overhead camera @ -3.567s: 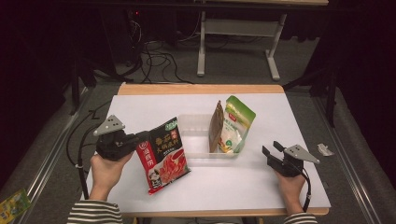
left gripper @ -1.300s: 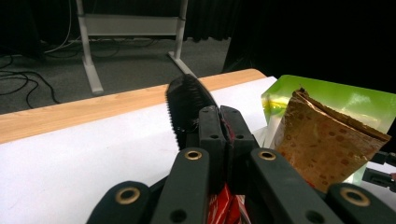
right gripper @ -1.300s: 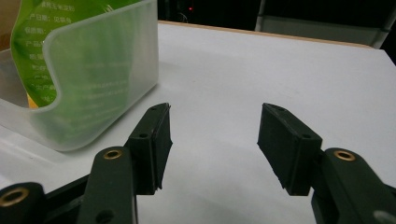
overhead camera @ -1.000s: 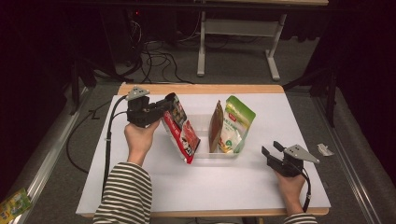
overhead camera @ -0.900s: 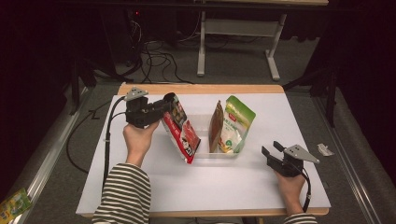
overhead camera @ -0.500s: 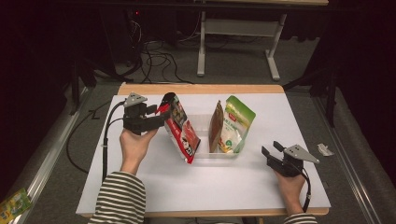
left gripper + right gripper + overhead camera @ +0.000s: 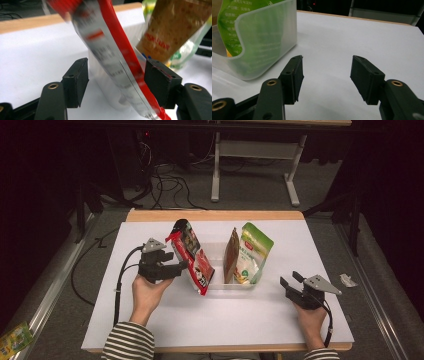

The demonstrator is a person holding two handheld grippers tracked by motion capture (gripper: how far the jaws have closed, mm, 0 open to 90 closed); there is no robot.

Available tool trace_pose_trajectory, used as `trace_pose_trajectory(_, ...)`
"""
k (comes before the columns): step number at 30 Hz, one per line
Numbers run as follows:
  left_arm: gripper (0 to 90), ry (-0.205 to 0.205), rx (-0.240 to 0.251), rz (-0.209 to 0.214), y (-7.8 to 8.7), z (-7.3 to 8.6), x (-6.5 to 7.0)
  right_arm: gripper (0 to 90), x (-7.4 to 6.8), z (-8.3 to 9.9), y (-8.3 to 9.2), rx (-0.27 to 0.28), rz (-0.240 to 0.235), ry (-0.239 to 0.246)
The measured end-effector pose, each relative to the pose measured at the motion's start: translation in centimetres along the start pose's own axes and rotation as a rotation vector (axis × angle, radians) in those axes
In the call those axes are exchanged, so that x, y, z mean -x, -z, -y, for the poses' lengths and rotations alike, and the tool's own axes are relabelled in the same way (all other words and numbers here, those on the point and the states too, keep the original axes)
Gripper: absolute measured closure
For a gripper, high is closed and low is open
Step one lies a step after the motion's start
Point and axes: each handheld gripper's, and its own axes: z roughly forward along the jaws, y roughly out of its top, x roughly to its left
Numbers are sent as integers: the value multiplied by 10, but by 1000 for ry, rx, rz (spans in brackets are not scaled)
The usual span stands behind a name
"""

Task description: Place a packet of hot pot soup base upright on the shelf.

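Observation:
A red pouch (image 7: 192,255) leans tilted at the left end of the clear plastic bin (image 7: 225,285), its lower edge down by the bin's near left corner. My left gripper (image 7: 184,266) is just left of it. Its jaws have just been opening and stand wide, with the red pouch (image 7: 112,50) passing loosely between them, not pinched. A brown pouch (image 7: 231,256) and a green pouch (image 7: 252,251) stand upright in the bin. My right gripper (image 7: 289,278) rests open and empty on the table right of the bin (image 7: 264,50), near the green pouch (image 7: 234,15).
A small crumpled wrapper (image 7: 347,280) lies by the table's right edge. The white tabletop (image 7: 230,320) ends in a wooden strip (image 7: 215,215) at the far side. A yellow-green packet (image 7: 15,340) lies on the floor at the lower left.
The left gripper let go of the red pouch and drew back and down toward the near left. The pouch stays leaning at the bin. The right gripper kept still.

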Motion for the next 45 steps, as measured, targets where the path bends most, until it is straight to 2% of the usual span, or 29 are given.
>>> trace_pose_trajectory(1,387,-7,-19,3,-4,5,3,437,0,0,0,-1,0,-1)
trace_pose_trajectory(5,405,-12,-48,20,-10,14,8,436,0,0,0,0,-1,0)
trace_pose_trajectory(9,407,-10,-52,30,-13,17,11,436,0,0,0,-1,0,-1)
trace_pose_trajectory(16,361,-16,-53,31,-20,16,16,436,0,0,0,-2,3,-3)
trace_pose_trajectory(24,356,-16,-55,21,-22,16,18,436,0,0,0,-2,4,-2)
trace_pose_trajectory(38,374,-19,-68,15,-29,13,18,434,0,0,0,0,1,-6)
trace_pose_trajectory(45,401,-40,-84,10,-36,12,17,432,0,0,0,-1,0,-5)
